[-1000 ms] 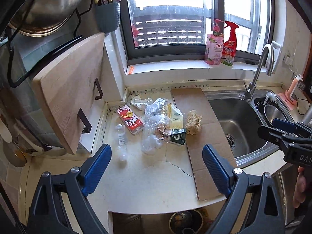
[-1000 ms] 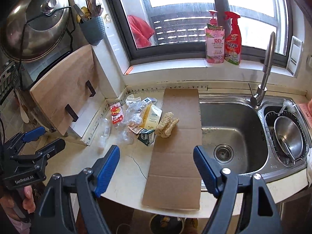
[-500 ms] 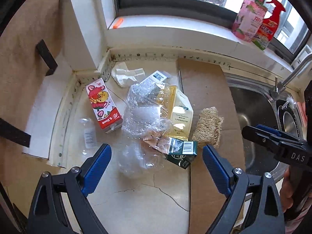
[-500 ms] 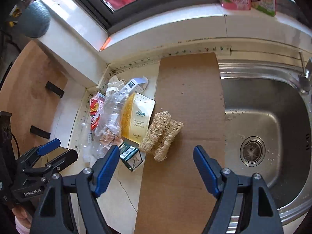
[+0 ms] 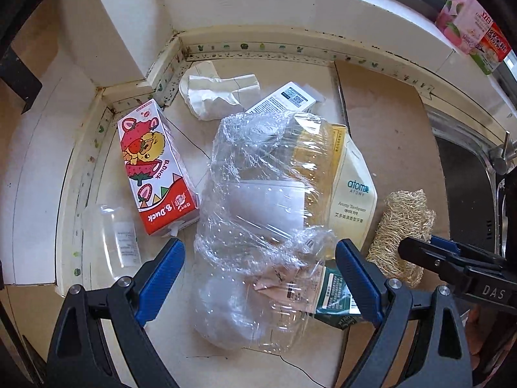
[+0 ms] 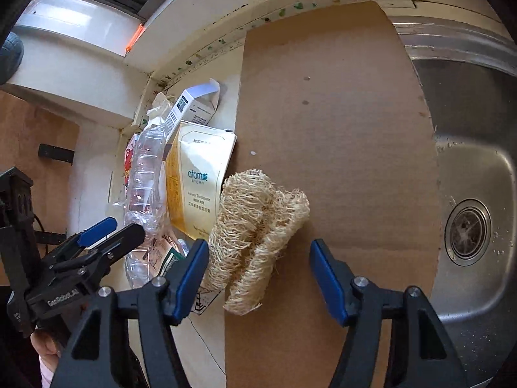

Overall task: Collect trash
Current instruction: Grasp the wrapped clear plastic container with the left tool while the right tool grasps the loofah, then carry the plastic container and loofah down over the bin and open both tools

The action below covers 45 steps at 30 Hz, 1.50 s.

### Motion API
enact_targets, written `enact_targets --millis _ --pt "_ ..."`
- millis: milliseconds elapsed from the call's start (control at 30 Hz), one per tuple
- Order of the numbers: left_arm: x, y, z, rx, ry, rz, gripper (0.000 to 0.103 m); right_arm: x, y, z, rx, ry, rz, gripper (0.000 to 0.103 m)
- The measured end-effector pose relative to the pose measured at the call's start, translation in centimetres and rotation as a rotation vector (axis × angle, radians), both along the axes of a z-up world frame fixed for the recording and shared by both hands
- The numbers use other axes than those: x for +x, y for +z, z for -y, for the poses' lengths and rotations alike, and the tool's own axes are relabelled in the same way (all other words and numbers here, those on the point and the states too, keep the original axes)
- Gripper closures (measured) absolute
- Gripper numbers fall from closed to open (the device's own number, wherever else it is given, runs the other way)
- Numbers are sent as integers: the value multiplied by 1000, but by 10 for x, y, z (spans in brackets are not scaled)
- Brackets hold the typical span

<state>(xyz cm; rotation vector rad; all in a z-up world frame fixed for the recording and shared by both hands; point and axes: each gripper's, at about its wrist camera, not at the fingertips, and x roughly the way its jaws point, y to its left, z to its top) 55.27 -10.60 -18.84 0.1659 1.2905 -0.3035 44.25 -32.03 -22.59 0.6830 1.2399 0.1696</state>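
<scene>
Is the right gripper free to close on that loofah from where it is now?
Probably yes. The right gripper is open, with the loofah lying loose on the cardboard right between its fingers. Nothing lies on top of it; only the yellow pouch sits alongside its left edge.

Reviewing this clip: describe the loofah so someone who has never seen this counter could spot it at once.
Start at the steel sink; a flat cardboard sheet lies on the counter beside it. The loofah lies on that sheet's edge nearest the trash pile, next to the cream Atomy pouch. It is the only tan, coarse, fibrous piece among boxes and plastic.
</scene>
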Motion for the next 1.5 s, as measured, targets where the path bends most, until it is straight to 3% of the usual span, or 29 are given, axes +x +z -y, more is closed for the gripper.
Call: enact_targets --millis 100,333,433,467,767,1100,1333,1500 --pt "6 -9 2 4 -3 -22 10 0 0 0 62 19 8 61" --pt "9 -23 7 7 10 -43 10 -2 5 -5 43 52 37 67" --pt "7 -22 5 -8 21 -28 14 -2 7 -6 35 64 53 70" --pt "6 -20 4 -14 26 -22 15 -3 8 -6 32 67 61 74" --pt "-15 22 -10 -40 60 71 16 -18 31 -9 26 78 138 76" --pt "-91 86 -31 -60 26 153 16 -68 68 -13 48 59 215 76" --pt "-168 126 -56 -113 -42 207 16 -142 93 -26 22 15 256 76" --pt "-225 134 -72 -138 -106 204 16 -207 107 -41 5 -55 285 76"
